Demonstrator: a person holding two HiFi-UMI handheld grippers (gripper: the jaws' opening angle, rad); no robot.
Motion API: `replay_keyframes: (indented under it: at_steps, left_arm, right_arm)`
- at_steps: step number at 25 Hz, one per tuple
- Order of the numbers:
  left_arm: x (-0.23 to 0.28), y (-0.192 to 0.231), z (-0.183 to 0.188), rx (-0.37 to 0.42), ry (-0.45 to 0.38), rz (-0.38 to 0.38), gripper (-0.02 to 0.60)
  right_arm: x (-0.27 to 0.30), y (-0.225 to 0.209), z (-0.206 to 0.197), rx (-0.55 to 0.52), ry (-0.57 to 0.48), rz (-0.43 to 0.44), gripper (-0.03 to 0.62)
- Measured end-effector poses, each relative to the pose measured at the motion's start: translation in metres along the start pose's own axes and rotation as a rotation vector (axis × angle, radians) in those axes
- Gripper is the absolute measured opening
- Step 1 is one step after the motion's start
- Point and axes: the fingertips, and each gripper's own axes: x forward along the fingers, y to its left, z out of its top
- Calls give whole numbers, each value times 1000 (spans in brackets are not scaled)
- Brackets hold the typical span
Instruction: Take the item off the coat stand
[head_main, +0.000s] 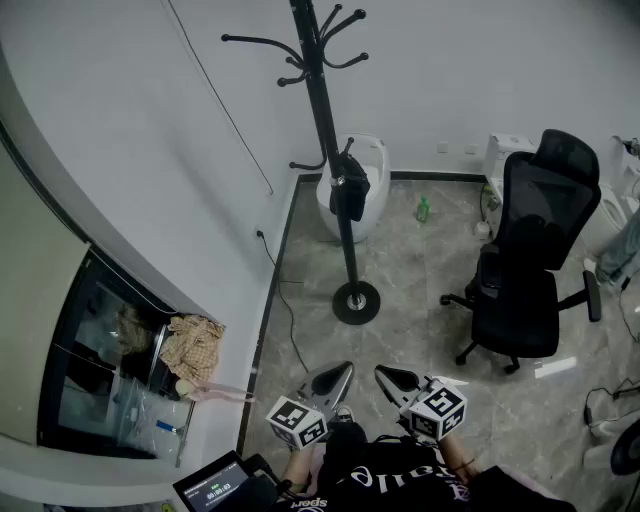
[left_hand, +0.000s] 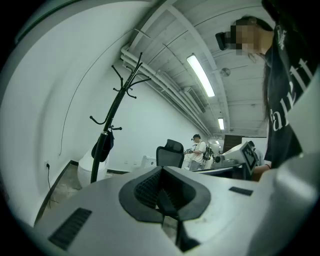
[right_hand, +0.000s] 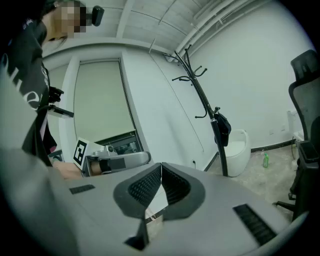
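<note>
With left gripper (head_main: 343, 369) and right gripper (head_main: 383, 373) both closed and empty, step to coat stand (head_main: 322, 105), open wide, lift black bag (head_main: 351, 190) upward off it.

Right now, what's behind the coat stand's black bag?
A white rounded unit stands behind the black bag. The bag and the coat stand pole cover its middle, so that part cannot be seen.

White lettering on the person's black shirt (head_main: 415, 478) shows only in part and cannot be read whole; below it, "sport" stands upside-down. Digits on the small screen (head_main: 215, 490) are illegible. The left marker cube (head_main: 297, 420) and right marker cube (head_main: 438, 410) each bear 1 black-and-white square code.
</note>
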Motion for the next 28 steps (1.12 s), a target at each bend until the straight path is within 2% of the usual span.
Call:
replay_keyframes:
  at_steps: [12,18,28]
  left_arm:
    - [-9,87,23,35,42,-85,5]
    - [-2,128,2,8,67,-121,5]
    - [43,132,18,-4,80,-228,5]
  right_arm:
    - [91,-13,16,4,-5,-72,17]
    - [105,-23,11,-38,14,-151,17]
    - [92,-74,19,8,15,-311,17]
